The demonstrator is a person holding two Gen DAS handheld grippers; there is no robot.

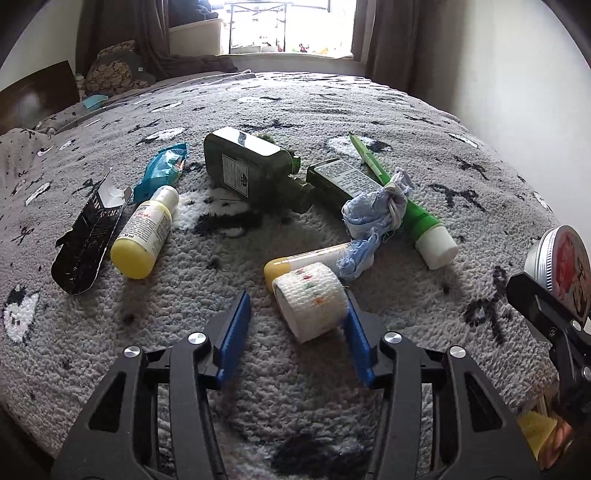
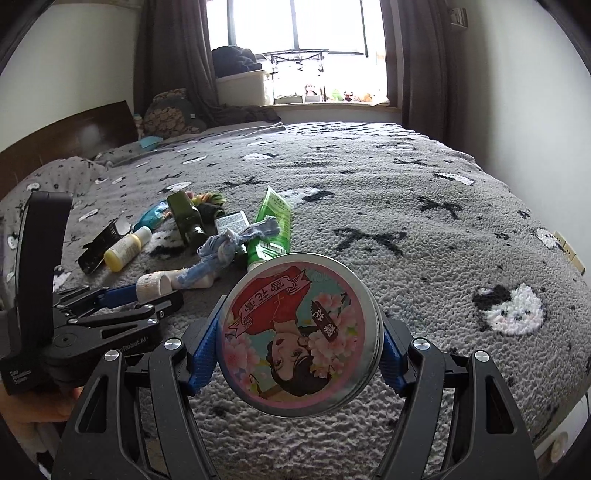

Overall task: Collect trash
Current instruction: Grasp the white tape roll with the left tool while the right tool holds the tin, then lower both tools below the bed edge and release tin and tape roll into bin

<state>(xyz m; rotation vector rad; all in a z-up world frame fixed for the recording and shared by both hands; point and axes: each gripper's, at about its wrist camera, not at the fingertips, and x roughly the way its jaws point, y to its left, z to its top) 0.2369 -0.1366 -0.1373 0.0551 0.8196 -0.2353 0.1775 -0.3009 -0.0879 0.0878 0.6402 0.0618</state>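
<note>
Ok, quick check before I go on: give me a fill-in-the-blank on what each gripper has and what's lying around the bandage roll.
The right gripper is shut on a round ____.
The left gripper is open around a white ____ roll.
The green tube has a ____ cap.
The small bottle left of the pile is ____.

Missing words: tin; bandage; white; yellow

Bedroom, daylight from big window (image 2: 299,26) at far end, v. bright. Dark brown curtains (image 2: 173,55) both sides. White walls (image 2: 517,92) L and R. Bed w/ grey fleecy blanket (image 2: 406,206), black-and-white pattern. Dark wood headboard (image 2: 74,136) at L, pillows (image 2: 166,114) near it.
</note>
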